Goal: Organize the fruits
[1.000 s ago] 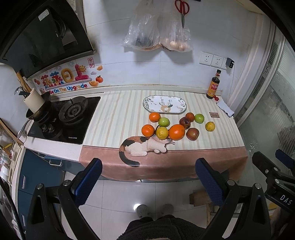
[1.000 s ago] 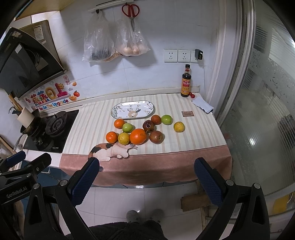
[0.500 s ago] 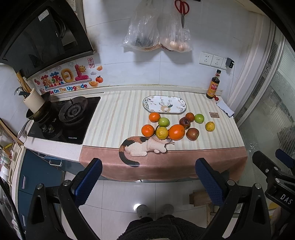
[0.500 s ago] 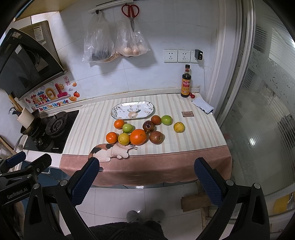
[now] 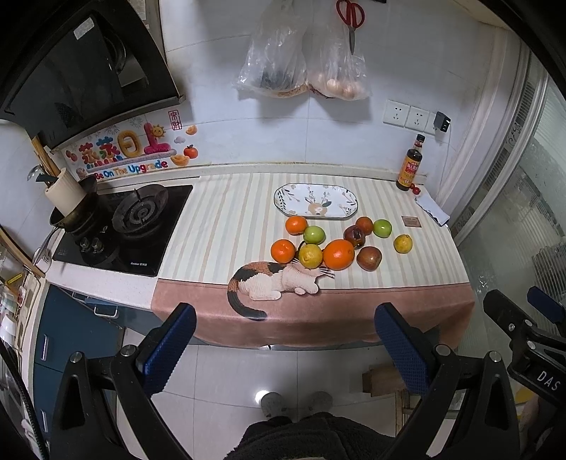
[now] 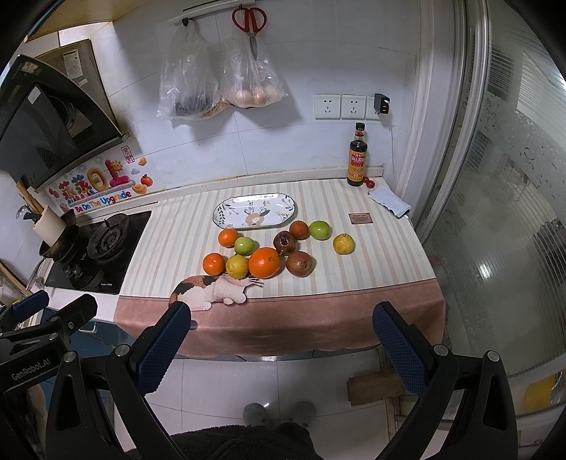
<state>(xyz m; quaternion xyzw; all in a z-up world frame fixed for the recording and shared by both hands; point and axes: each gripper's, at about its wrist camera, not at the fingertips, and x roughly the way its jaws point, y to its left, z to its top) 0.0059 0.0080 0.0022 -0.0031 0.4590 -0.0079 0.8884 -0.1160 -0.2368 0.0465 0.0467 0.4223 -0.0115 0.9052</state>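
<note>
While both your tools, left tool [image 5: 279, 339] and right tool [image 6: 281, 338], hang released short of the striped table [image 6: 169, 247], the round fruits [image 6: 264, 262] cluster just before the empty oval patterned plate [image 6: 254, 210], roughly midway between them.

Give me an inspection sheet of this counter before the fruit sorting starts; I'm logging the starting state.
Surface: striped cloth with a cat print covers the counter.
Job's things: oval plate holds nothing; nine fruits lie loose on the cloth in front of it, the yellow fruit apart on the right.
Clutter: sauce bottle, folded cloth and small card toward the back right.
Grippers: left tool and right tool both open, holding nothing, short of the counter.
Cables: a black plug in the wall socket; its cable is hard to make out.
Surroundings: gas stove on the left; bags and scissors hang on the wall.
</note>
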